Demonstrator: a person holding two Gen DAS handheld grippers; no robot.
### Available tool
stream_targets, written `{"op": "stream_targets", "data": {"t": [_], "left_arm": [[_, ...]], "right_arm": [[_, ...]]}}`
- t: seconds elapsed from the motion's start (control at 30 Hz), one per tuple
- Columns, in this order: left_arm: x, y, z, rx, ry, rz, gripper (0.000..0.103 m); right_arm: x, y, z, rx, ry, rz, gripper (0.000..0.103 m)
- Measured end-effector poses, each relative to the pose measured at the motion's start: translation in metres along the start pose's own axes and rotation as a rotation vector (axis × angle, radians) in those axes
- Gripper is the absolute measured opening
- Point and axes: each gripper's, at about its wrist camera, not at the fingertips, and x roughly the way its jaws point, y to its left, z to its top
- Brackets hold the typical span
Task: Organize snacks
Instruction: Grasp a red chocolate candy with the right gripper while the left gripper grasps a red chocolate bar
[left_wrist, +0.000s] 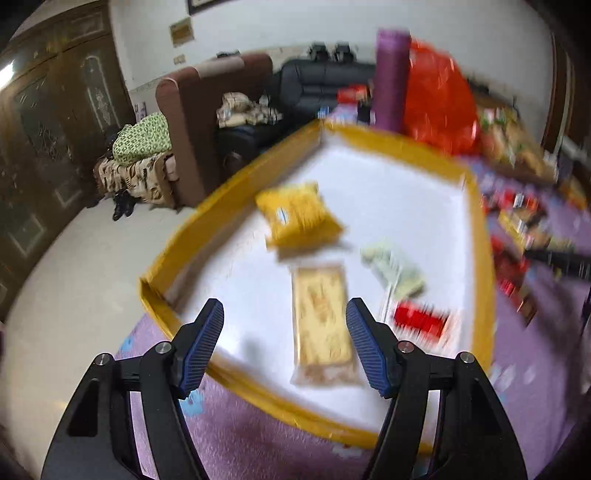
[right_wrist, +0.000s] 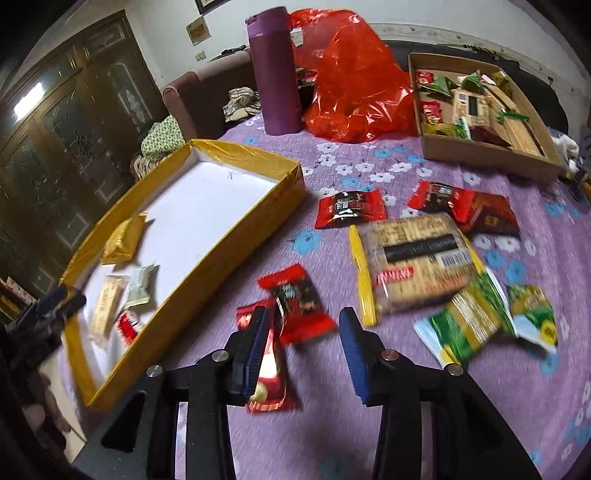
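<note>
While right tool (right_wrist: 301, 354) gapes, red snack (right_wrist: 301, 308) between fingers (right_wrist: 255, 350), untouched.

Both grippers' fingers (left_wrist: 207, 347) apart (empty)

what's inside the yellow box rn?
Four snacks lie on the white floor of the yellow box: a yellow packet, a long beige bar, a pale green packet and a small red one. Motion blur hides the labels.
</note>
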Motion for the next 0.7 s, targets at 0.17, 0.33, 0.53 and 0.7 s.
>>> {"op": "stream_targets", "data": {"t": [0.17, 0.33, 0.53, 0.7], "left_arm": [[0.0, -0.021, -0.012, 0.084, 0.043, 0.032, 0.069], [-0.009, -0.032, -0.017, 0.091, 0.068, -0.012, 0.069], [-0.049, -0.016, -0.007, 0.004, -0.033, -0.131, 0.069], [-0.086, -0.047, 0.008, 0.045, -0.097, -0.398, 0.078]], "right_arm": [[0.027, 0.006, 0.004, -0.031, 0.026, -0.013, 0.042], [0.036, 0.011, 0.005, -0.062, 0.032, -0.053, 0.028], [0.022, -0.01, -0.005, 0.01, 0.049, -0.034, 0.025], [-0.003, -0.036, -0.03, 0.061, 0.069, -0.019, 0.025]]}}
